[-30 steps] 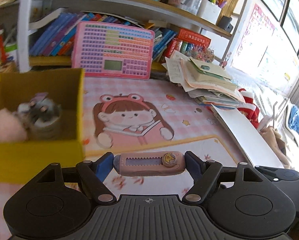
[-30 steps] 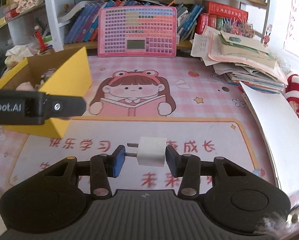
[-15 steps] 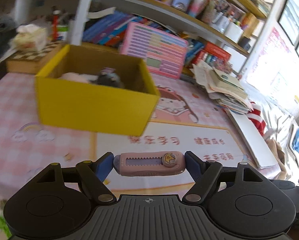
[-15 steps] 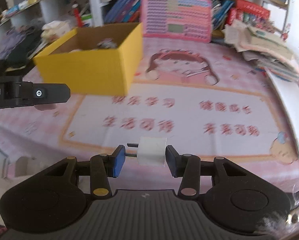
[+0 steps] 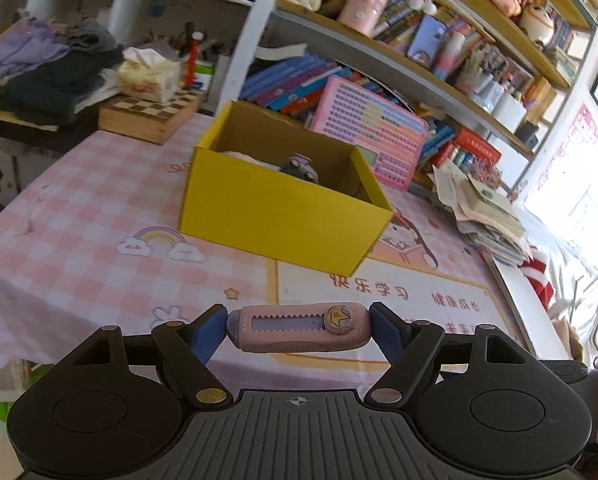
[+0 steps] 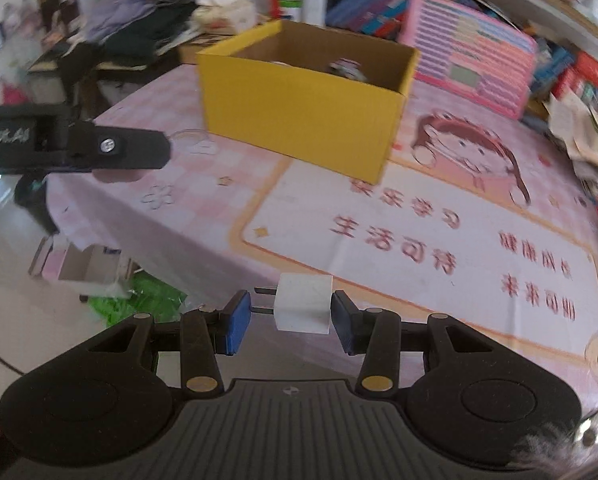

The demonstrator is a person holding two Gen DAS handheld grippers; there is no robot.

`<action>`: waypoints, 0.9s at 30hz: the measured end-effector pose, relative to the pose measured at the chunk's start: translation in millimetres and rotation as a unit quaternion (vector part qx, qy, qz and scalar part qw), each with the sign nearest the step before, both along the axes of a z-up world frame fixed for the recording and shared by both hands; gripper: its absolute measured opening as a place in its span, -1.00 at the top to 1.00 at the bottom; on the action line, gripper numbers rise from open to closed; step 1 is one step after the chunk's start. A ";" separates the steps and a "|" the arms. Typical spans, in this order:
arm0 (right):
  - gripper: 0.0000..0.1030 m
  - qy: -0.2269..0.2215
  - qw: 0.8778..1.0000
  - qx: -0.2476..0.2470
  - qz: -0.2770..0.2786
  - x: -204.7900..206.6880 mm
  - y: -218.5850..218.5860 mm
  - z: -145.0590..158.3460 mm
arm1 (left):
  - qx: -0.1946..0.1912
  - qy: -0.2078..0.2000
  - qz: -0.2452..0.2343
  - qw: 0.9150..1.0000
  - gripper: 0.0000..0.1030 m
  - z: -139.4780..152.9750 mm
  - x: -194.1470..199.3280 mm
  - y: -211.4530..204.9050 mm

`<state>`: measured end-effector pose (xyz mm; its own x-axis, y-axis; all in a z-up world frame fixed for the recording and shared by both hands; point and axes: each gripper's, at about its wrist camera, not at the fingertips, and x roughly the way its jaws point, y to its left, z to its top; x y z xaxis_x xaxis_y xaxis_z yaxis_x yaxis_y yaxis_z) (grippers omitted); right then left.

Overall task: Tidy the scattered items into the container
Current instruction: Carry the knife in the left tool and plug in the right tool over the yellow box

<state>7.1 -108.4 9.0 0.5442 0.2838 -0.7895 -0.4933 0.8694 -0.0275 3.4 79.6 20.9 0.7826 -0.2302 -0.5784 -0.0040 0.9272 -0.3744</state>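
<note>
My left gripper (image 5: 297, 328) is shut on a pink utility knife (image 5: 299, 327), held crosswise in the air near the table's front edge. My right gripper (image 6: 291, 314) is shut on a white plug adapter (image 6: 303, 308), its prongs pointing left. The yellow box (image 5: 277, 208) stands ahead on the pink tablecloth and holds a grey plush toy (image 5: 299, 166). In the right wrist view the box (image 6: 299, 114) is ahead, and the left gripper (image 6: 99, 148) reaches in from the left.
A pink keyboard toy (image 5: 369, 136) leans on the bookshelf behind the box. A paper stack (image 5: 485, 216) lies at the right. A chessboard box (image 5: 147, 116) and clothes are at the left. The table edge and floor clutter (image 6: 99, 272) show at the lower left.
Both grippers have pulled back and to the left from the box, still holding their items. The box now looks farther away and the table's front edge has come into view.
</note>
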 end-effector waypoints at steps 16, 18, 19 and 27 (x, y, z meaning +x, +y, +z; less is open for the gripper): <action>0.18 -0.053 0.991 -0.020 0.122 -0.6 48.9 21.8 | -0.036 -0.053 0.045 0.997 -0.52 22.2 1.0 30.4; 0.18 -0.057 0.991 -0.018 0.119 10.8 47.8 23.9 | -0.028 -0.064 0.047 0.996 -0.52 25.0 8.5 30.3; 0.18 -0.059 0.992 -0.013 0.115 18.1 46.1 26.0 | -0.020 -0.065 0.048 0.997 -0.51 27.2 14.3 29.1; 0.18 -0.059 0.994 0.044 0.077 104.2 41.1 45.0 | 0.020 -0.090 0.049 0.995 -0.52 49.2 80.6 29.9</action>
